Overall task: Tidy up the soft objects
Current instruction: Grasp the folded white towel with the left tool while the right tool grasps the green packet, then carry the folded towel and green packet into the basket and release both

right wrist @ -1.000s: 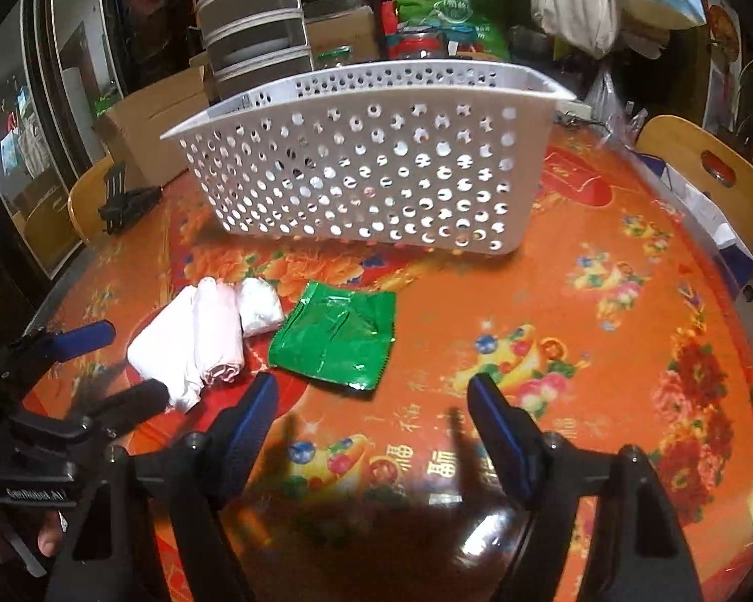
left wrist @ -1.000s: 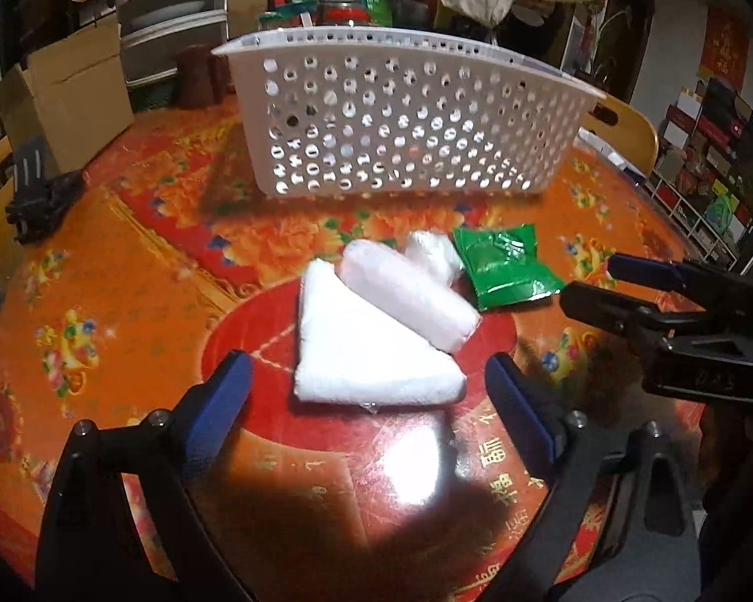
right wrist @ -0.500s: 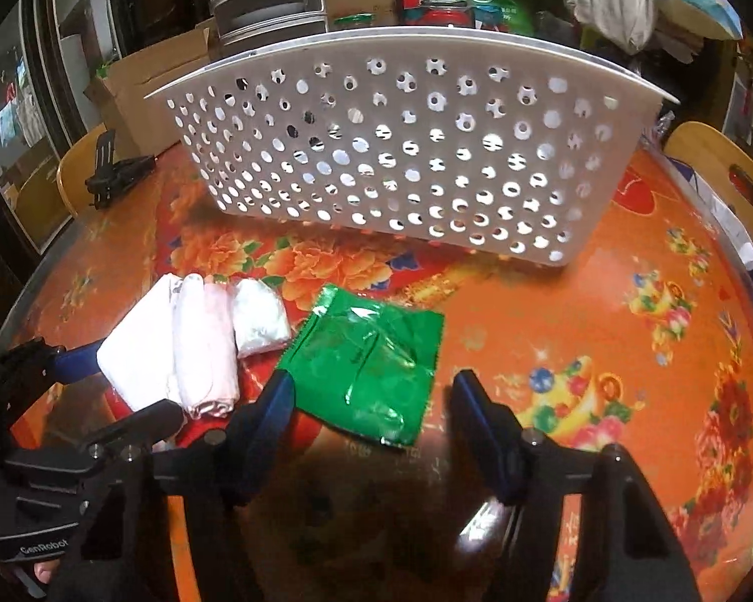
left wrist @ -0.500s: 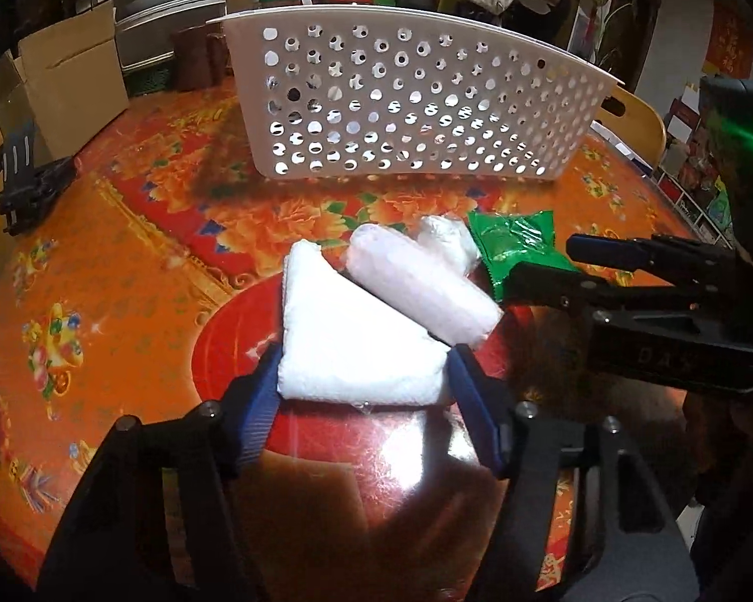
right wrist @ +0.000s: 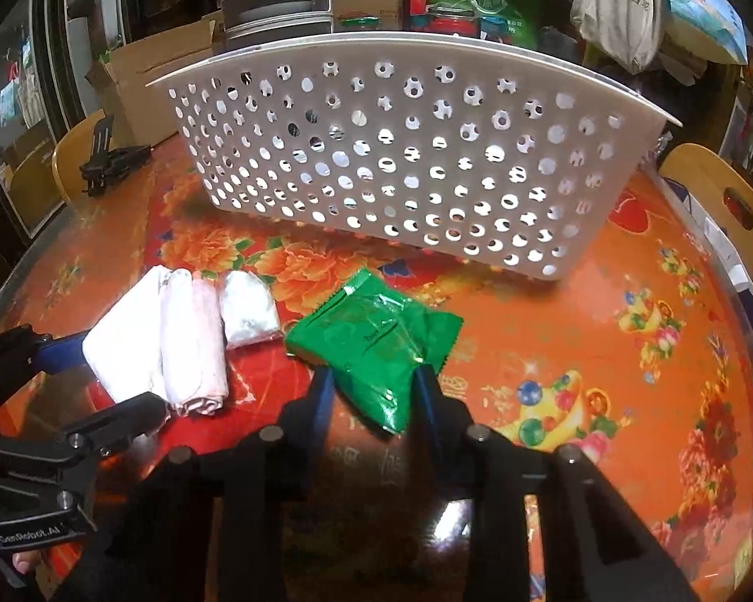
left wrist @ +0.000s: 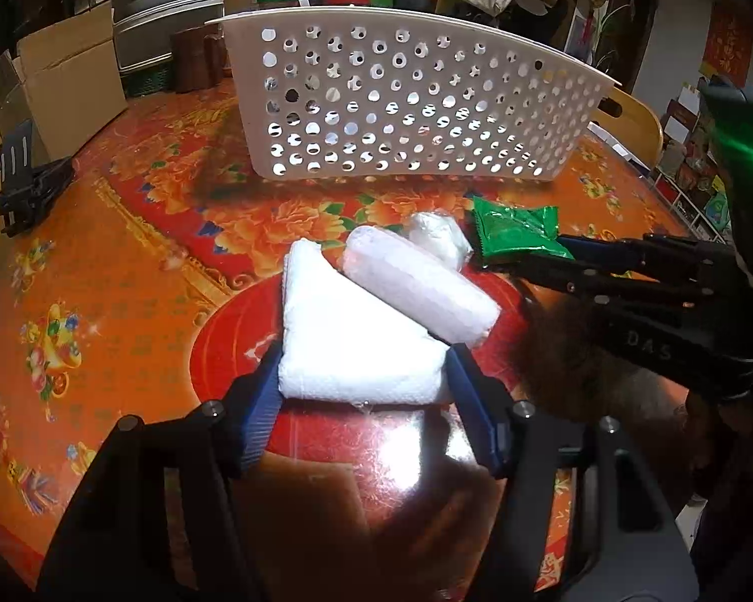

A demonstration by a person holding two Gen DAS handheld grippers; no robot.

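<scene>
A folded white towel (left wrist: 346,341) lies on the red table; my left gripper (left wrist: 364,384) is shut on its near edge. A white rolled cloth (left wrist: 416,288) leans on it, with a small white packet (left wrist: 434,236) behind. My right gripper (right wrist: 374,381) is shut on a green foil packet (right wrist: 376,336), which also shows in the left wrist view (left wrist: 517,233). The towel (right wrist: 120,346), roll (right wrist: 193,346) and small packet (right wrist: 248,308) show left of it in the right wrist view. A white perforated basket (left wrist: 406,115) stands behind them all, also in the right wrist view (right wrist: 406,160).
A black clamp (left wrist: 22,185) lies at the table's left edge by a cardboard box (left wrist: 70,85). A wooden chair back (right wrist: 718,195) rises at the right. Shelves, bags and boxes crowd the room behind the basket.
Both grippers moved forward and closed: the left onto the folded towel, the right onto the green packet. The packet is crumpled between the right jaws.
</scene>
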